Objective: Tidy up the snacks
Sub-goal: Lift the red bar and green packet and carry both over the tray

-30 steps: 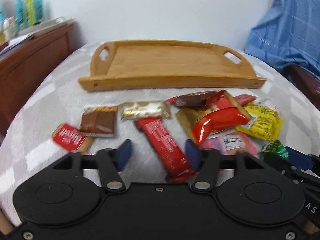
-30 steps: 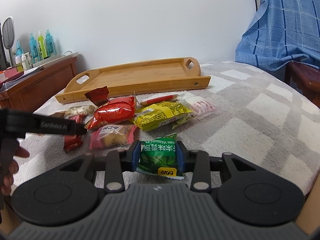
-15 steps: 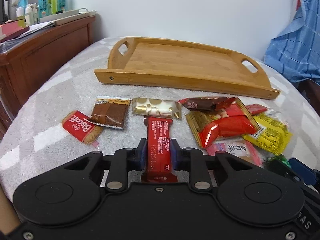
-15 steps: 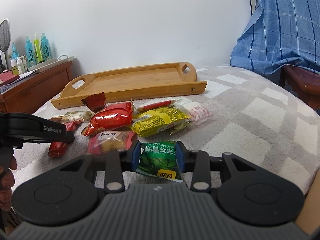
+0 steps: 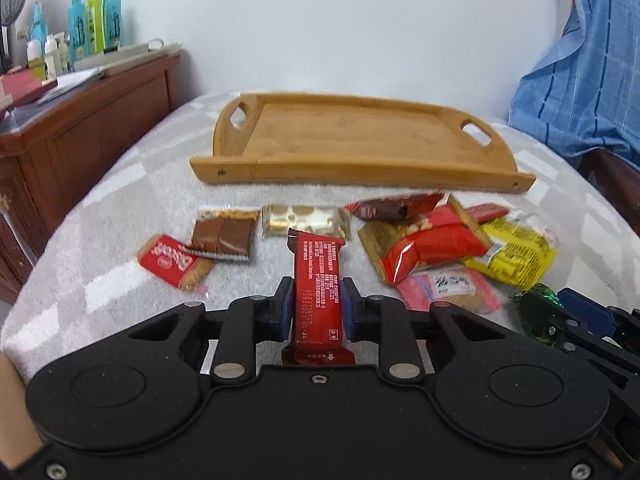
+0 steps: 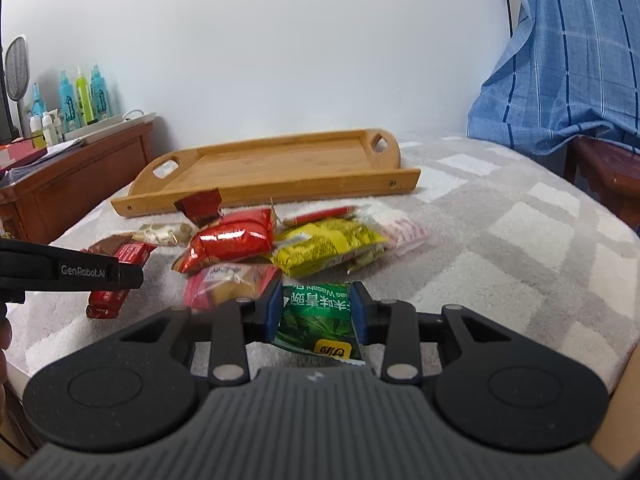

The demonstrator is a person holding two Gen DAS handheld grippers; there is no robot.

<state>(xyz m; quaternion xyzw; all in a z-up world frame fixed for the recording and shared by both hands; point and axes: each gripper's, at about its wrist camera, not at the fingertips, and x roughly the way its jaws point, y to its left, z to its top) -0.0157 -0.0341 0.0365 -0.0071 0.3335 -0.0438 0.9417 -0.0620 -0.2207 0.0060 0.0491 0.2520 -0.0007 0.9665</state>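
My left gripper (image 5: 316, 308) is shut on a long red snack bar (image 5: 318, 280) and holds it off the blanket. My right gripper (image 6: 316, 312) is shut on a green wasabi snack packet (image 6: 316, 316), lifted a little. An empty bamboo tray (image 5: 352, 168) lies beyond the snack pile; it also shows in the right wrist view (image 6: 276, 184). Loose snacks lie between: a red Biscoff packet (image 5: 172, 262), a brown wafer (image 5: 222, 236), a gold bar (image 5: 304, 220), a red bag (image 5: 432, 248), a yellow bag (image 5: 516, 252), a pink packet (image 5: 448, 286).
A wooden cabinet (image 5: 80, 144) with bottles (image 5: 92, 24) stands at the left. Blue checked cloth (image 5: 588, 92) hangs over a chair at the right. The grey patterned blanket (image 6: 520, 248) covers the table; its right part is bare. The left gripper shows at the left in the right wrist view (image 6: 72, 272).
My left gripper closed on the red bar and lifted it off the blanket. My right gripper stayed shut on the green packet and rose slightly.
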